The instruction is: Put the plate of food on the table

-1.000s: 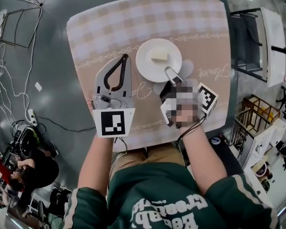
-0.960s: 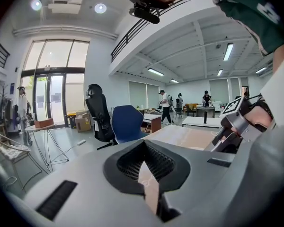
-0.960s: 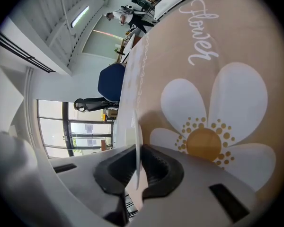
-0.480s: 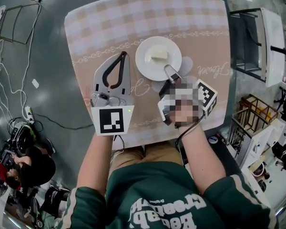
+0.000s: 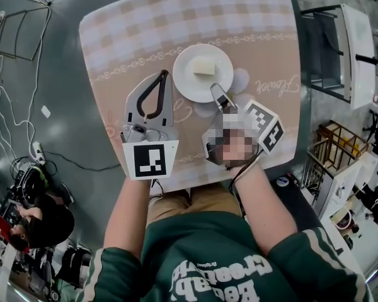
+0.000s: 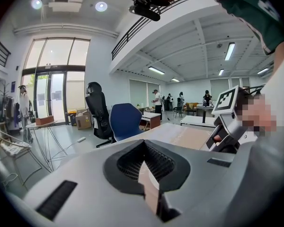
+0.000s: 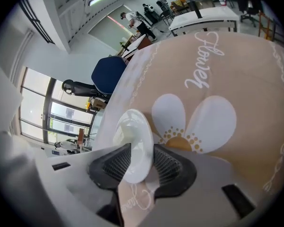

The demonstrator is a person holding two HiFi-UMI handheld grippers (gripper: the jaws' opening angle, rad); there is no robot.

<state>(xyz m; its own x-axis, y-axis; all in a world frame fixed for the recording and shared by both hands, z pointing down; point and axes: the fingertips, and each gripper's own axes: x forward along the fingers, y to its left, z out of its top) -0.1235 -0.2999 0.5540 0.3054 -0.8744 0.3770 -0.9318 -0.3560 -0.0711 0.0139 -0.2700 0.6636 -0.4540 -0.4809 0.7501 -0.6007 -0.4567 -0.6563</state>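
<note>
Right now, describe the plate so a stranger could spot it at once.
Find the table under its beige checked cloth. Near its middle sits a round white plate; unlike the flat white flower printed beside it, it carries a pale block of food.

plate (image 5: 188, 82): white | food (image 5: 203, 67): pale yellow | tablecloth (image 5: 145, 24): beige-white check, white flower

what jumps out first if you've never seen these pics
A white plate with a pale block of food sits in the middle of a beige checked tablecloth. The right gripper is at the plate's near rim, and its jaws have just been opening with the rim between them. The left gripper is shut and empty, just left of the plate.
</note>
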